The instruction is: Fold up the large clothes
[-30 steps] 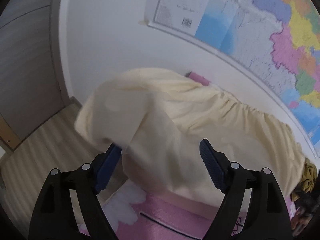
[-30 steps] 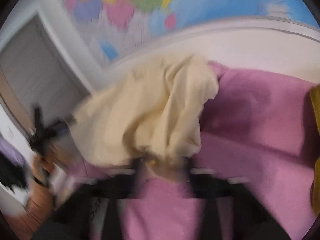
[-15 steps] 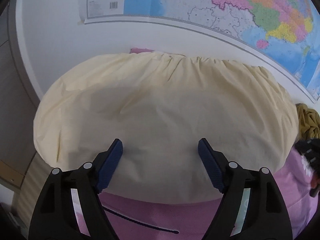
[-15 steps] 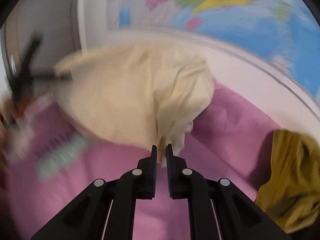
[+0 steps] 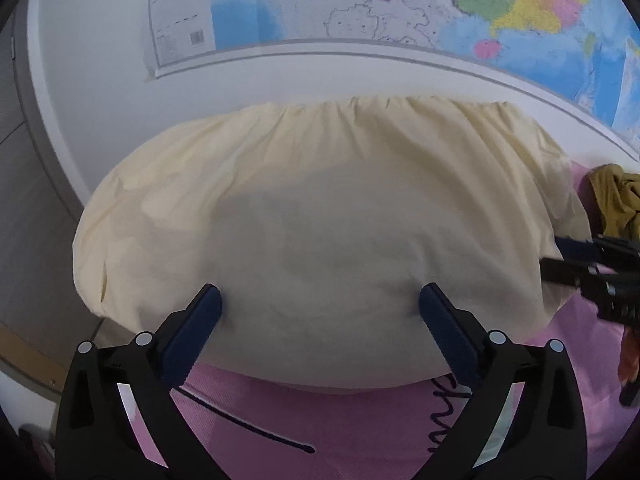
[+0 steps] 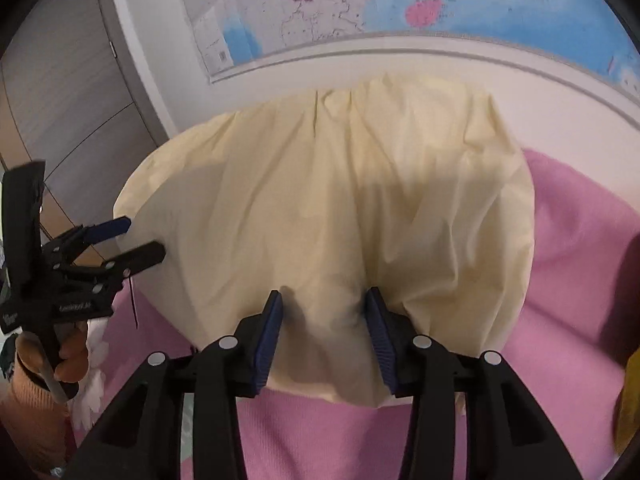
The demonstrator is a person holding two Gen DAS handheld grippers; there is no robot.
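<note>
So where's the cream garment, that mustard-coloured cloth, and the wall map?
cream garment (image 5: 320,216), left wrist view, middle of its spread fabric.
mustard cloth (image 5: 614,200), left wrist view, the bunched heap at the right edge.
wall map (image 6: 320,4), right wrist view, its printed sheet above the lower border.

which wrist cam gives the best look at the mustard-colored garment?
Left wrist: the mustard garment shows as a crumpled heap on the pink cover, right of the cream garment. Right wrist catches only a blurred yellow sliver at its right edge.
</note>
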